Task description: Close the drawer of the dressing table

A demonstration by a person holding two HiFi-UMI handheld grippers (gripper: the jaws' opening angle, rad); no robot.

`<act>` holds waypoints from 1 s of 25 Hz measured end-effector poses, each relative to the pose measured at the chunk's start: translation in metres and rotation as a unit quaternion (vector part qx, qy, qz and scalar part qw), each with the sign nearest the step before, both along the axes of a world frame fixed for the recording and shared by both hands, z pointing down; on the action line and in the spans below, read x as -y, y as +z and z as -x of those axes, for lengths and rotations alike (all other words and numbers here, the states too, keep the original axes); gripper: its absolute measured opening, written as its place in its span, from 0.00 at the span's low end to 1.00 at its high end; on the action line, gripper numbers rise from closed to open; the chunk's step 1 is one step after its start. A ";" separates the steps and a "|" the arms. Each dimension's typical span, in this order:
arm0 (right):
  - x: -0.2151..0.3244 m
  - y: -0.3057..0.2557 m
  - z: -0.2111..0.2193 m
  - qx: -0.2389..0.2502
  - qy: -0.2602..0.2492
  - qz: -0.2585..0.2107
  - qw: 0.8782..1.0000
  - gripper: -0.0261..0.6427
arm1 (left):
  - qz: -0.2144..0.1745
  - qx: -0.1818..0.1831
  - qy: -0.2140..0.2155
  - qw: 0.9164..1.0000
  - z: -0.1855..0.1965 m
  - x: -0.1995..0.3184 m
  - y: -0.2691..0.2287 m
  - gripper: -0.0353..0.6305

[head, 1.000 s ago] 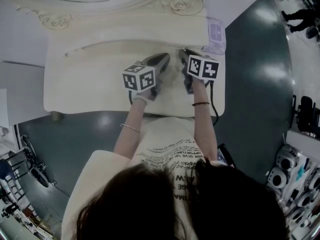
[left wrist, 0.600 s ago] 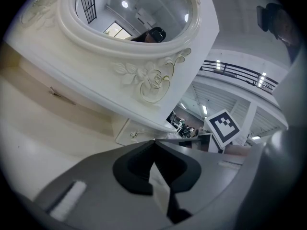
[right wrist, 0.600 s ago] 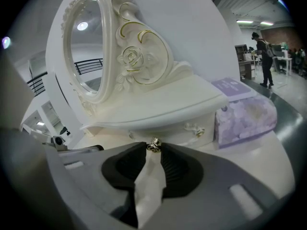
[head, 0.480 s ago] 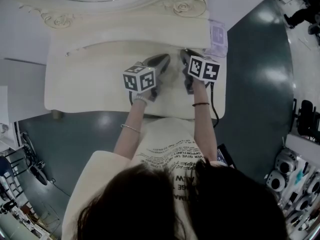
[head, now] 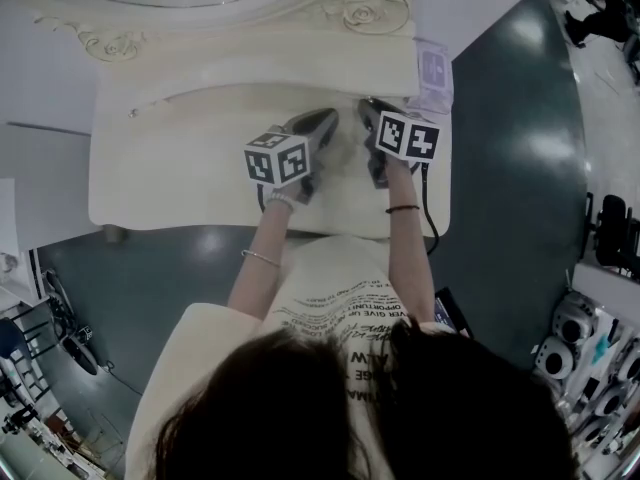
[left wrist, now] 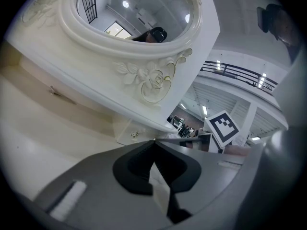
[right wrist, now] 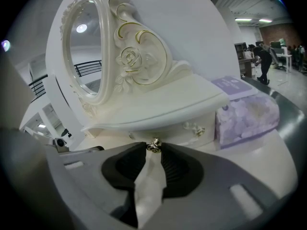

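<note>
The cream dressing table (head: 170,168) fills the upper head view, and both grippers rest over its top near the low drawers under the mirror shelf. In the right gripper view a small metal drawer knob (right wrist: 153,145) sits between the tips of my right gripper (right wrist: 153,147), which is shut on it. The cream drawer front (right wrist: 180,134) lies just behind the knob, and a second knob (right wrist: 196,128) shows to its right. My left gripper (left wrist: 153,141) has its tips together, with nothing between them. It points at the mirror base (left wrist: 144,75), left of my right gripper (head: 365,105).
A purple tissue box (right wrist: 247,111) stands on the table's right end, close to the right gripper. The oval mirror (right wrist: 86,56) with its carved rose frame rises behind the drawers. Dark floor (head: 510,168) surrounds the table, and a person stands far off at the right.
</note>
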State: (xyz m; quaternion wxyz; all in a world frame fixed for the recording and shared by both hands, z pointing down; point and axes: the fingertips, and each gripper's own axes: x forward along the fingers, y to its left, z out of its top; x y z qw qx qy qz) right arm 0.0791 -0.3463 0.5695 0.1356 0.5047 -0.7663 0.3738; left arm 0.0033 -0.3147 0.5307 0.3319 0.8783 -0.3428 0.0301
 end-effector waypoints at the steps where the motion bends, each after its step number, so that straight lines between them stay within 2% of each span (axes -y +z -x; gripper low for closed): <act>1: 0.000 0.000 0.000 0.001 0.000 -0.002 1.000 0.19 | 0.000 -0.001 0.000 1.000 0.000 0.000 0.000 0.06; 5: -0.001 -0.004 0.001 0.008 0.005 -0.016 1.000 0.22 | 0.000 -0.011 0.003 1.000 -0.003 -0.001 -0.003 0.06; 12: -0.011 -0.002 0.002 0.016 -0.001 -0.009 1.000 0.22 | -0.004 -0.008 0.016 1.000 -0.005 -0.006 -0.006 0.06; 16: -0.024 0.000 0.002 0.028 -0.029 0.003 0.999 0.22 | -0.008 -0.001 0.041 0.999 -0.015 -0.021 -0.005 0.06; 22: -0.038 -0.015 0.008 0.023 -0.056 -0.041 0.997 0.18 | -0.030 0.004 0.066 0.997 -0.018 -0.033 -0.016 0.06; 25: -0.040 -0.030 0.013 0.030 -0.065 -0.065 0.995 0.13 | -0.045 0.005 0.074 0.996 -0.020 -0.036 -0.026 0.06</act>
